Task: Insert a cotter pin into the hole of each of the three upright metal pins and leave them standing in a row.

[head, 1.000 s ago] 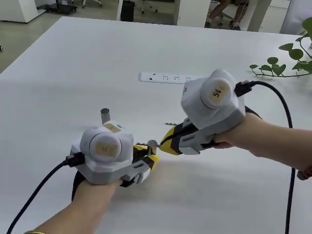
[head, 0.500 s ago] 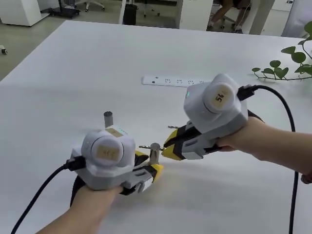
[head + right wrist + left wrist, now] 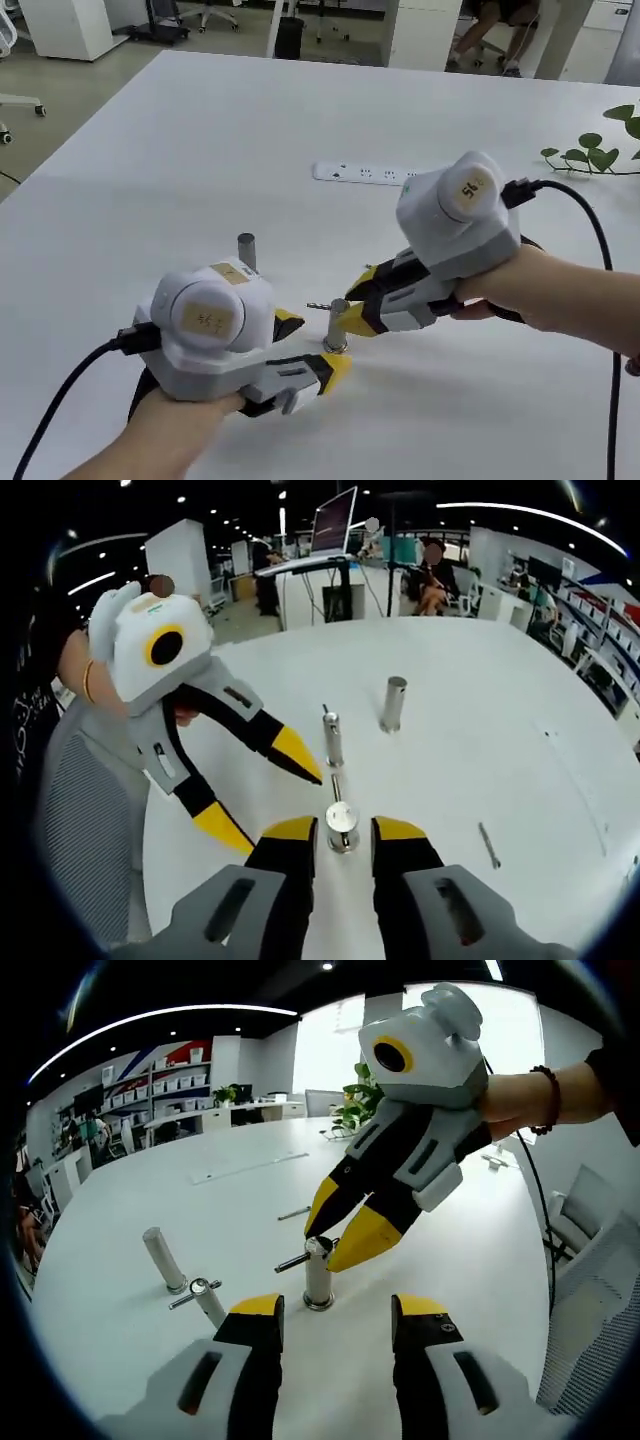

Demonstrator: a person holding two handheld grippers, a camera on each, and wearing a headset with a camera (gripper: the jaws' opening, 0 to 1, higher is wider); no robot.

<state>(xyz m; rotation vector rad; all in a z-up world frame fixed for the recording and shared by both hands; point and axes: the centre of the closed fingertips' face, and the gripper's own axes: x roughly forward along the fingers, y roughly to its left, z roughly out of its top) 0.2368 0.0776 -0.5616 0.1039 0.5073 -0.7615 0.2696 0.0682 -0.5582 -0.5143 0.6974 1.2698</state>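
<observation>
A metal pin (image 3: 337,327) stands upright on the white table (image 3: 200,130) with a cotter pin (image 3: 320,306) through its top hole. My right gripper (image 3: 352,300) is at the pin's top, jaws narrowly apart, shut on the cotter pin's near end. In the right gripper view the pin head (image 3: 342,823) sits between my fingertips. My left gripper (image 3: 312,343) hangs open just short of the pin (image 3: 318,1275). To the left stand a pin with a cotter pin (image 3: 205,1298) and a plain pin (image 3: 163,1258), also seen as the plain pin (image 3: 246,249).
A loose cotter pin (image 3: 487,845) lies on the table to the right, also seen as a loose cotter pin (image 3: 293,1214). A white power strip (image 3: 375,173) lies further back. A plant (image 3: 600,155) trails at the far right edge. Cables run from both grippers.
My left gripper has let go of the pin, opened and drawn back toward me. The pin now stands free on the table. The right gripper stays at its top.
</observation>
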